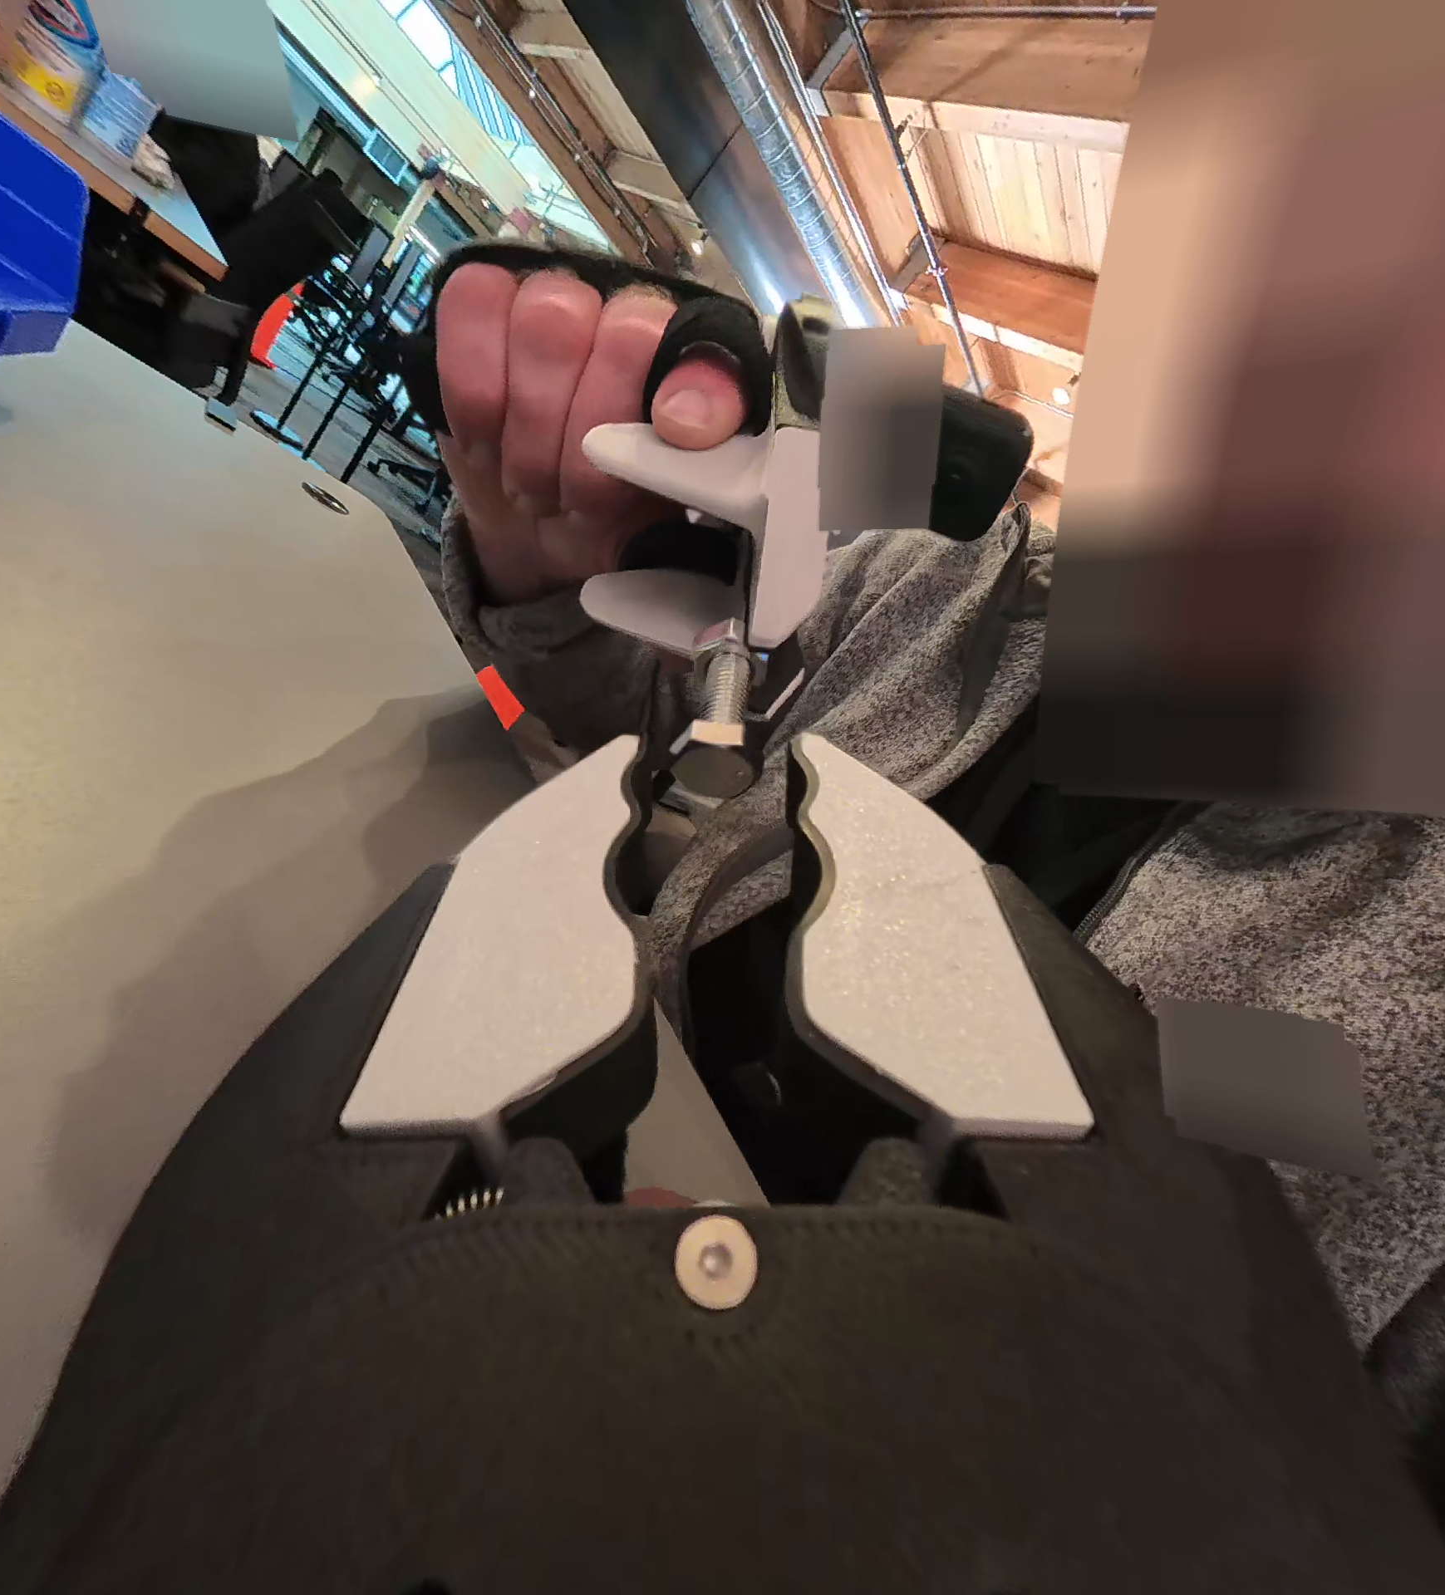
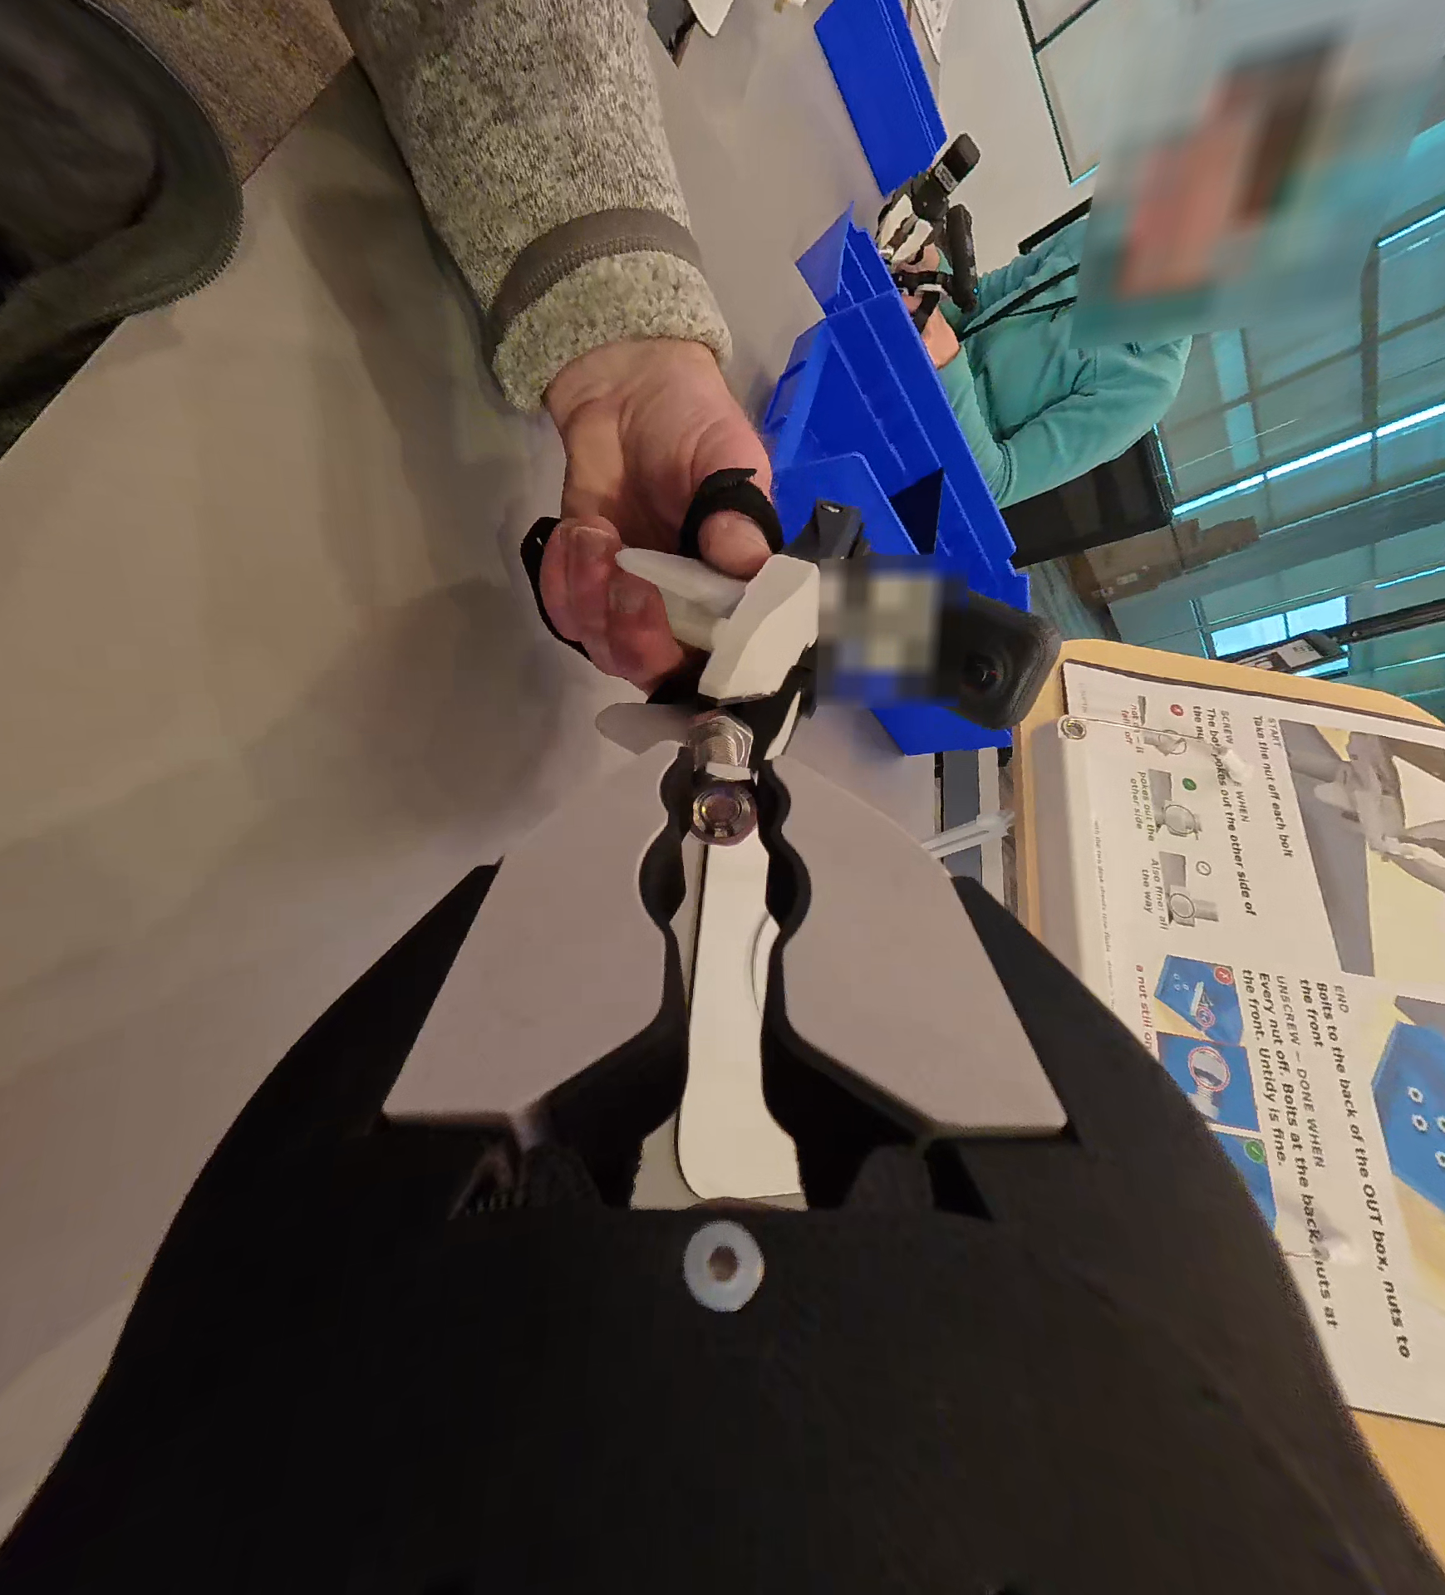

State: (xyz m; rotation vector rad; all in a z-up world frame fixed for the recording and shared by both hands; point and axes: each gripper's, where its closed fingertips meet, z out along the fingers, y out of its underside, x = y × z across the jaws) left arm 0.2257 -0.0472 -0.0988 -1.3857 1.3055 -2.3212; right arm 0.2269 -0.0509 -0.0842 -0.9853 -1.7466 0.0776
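Grey worktop [image 1: 97,690]. Timber ceiling [image 1: 1003,173] with silver duct [image 1: 788,173]. Tall windows [image 2: 1349,449], daylight. Blue bins [image 2: 874,414] at rear.

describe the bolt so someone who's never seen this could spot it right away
Over the grey table, find the hand in the speckled sleeve. Just below it, pinched between the right gripper's black-edged fingertips, is a short silver hex bolt with a nut on its thread. Its shiny bare metal stands out from the white plastic and blue bins around it.
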